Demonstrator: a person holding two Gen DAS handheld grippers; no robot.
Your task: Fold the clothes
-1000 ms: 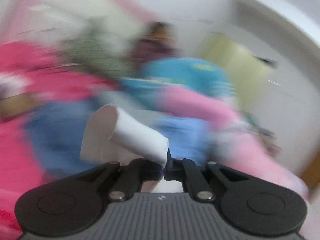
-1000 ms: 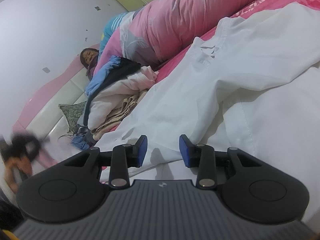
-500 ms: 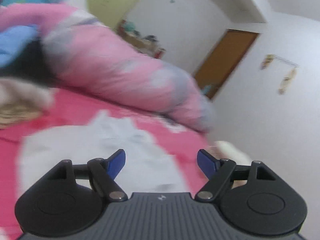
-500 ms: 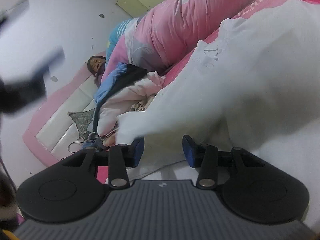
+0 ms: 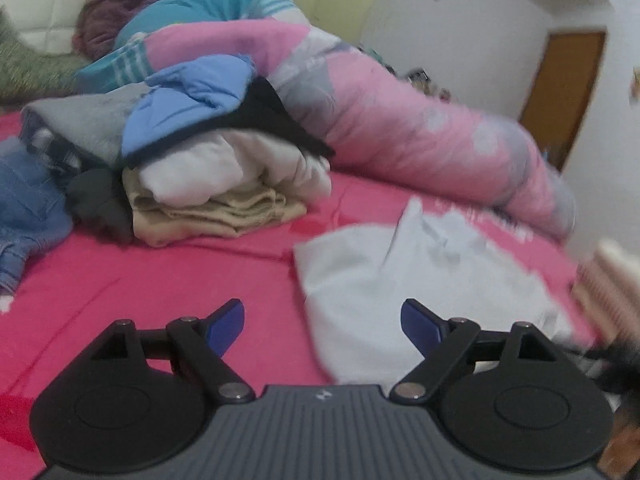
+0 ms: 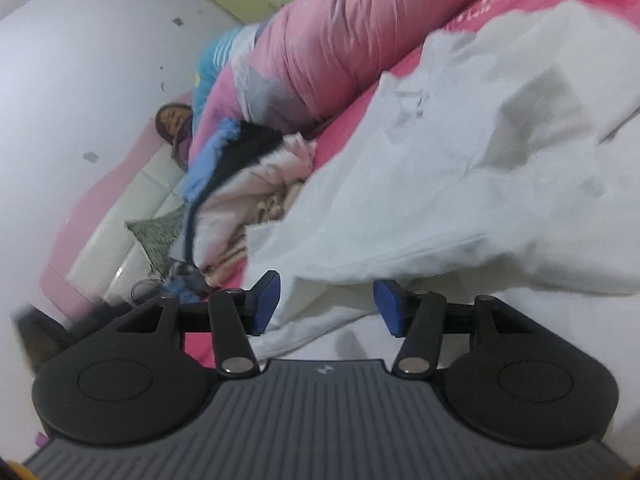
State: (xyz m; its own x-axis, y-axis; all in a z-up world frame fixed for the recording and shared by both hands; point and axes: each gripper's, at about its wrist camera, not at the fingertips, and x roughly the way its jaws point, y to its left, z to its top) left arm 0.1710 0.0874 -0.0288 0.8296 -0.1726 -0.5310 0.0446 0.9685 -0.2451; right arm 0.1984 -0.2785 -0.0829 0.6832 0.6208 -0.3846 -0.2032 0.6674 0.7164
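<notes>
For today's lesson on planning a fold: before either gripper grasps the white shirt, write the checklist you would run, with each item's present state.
1. Left gripper open and empty: ok.
2. Right gripper open, nothing clamped: ok.
3. White shirt lying on the pink bedsheet: ok.
4. Shirt apart from the pile of clothes: ok.
5. Shirt spread flat: not ok, rumpled.
6. Shirt hem between right fingers: cannot tell.

pink bed (image 5: 168,280), white garment (image 5: 420,280), clothes pile (image 5: 208,184)
</notes>
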